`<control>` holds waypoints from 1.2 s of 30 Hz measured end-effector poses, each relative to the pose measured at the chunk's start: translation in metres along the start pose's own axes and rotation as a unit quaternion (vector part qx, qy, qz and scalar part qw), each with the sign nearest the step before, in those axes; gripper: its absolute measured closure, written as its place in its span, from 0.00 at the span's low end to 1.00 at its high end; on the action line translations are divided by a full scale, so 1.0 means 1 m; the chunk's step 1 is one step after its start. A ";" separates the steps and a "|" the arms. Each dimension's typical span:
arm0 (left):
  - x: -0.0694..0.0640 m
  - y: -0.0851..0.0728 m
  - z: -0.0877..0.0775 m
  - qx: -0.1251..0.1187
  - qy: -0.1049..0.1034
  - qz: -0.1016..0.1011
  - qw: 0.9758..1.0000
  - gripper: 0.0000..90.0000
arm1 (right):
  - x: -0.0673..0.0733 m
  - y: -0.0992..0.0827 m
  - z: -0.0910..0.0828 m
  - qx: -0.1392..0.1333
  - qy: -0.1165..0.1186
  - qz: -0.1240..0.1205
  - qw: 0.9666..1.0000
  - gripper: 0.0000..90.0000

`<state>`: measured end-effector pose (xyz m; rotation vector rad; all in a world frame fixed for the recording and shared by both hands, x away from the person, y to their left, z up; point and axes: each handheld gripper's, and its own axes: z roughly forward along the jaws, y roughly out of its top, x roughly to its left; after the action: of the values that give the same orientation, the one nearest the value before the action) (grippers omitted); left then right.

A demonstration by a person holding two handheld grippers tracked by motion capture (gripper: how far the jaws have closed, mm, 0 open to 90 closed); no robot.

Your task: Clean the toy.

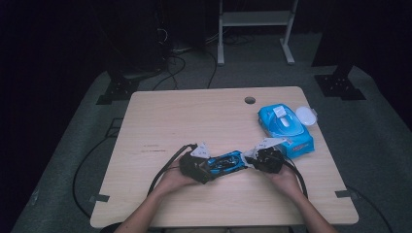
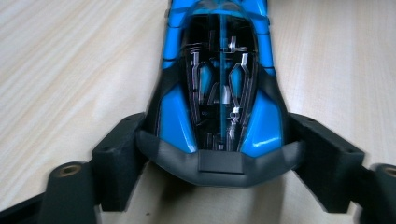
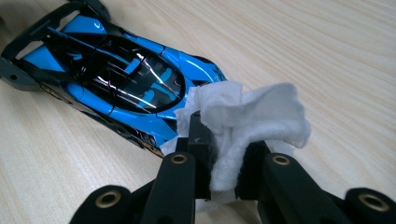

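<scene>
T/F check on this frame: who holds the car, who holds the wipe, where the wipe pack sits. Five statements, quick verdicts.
1. The left gripper grips the blue toy car by one end. True.
2. The right gripper is open and holds nothing. False: it is shut on a white wipe.
3. The wipe rests against the car's body. True, in the right gripper view.
4. The pack of wipes lies on the table's left side. False: it lies on the right, beyond the right gripper.
5. The car is lifted high above the table. False: it sits low, at the tabletop.
</scene>
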<state>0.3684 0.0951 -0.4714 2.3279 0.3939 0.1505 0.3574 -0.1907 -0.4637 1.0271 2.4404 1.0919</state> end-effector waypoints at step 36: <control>-0.001 0.003 0.004 -0.005 0.001 0.003 1.000 0.27 | 0.069 0.038 0.030 -0.026 0.092 -0.082 0.992 0.88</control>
<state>0.3687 0.0898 -0.4717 2.3199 0.3867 0.1586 0.3424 -0.1082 -0.4532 0.7249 2.5697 1.2339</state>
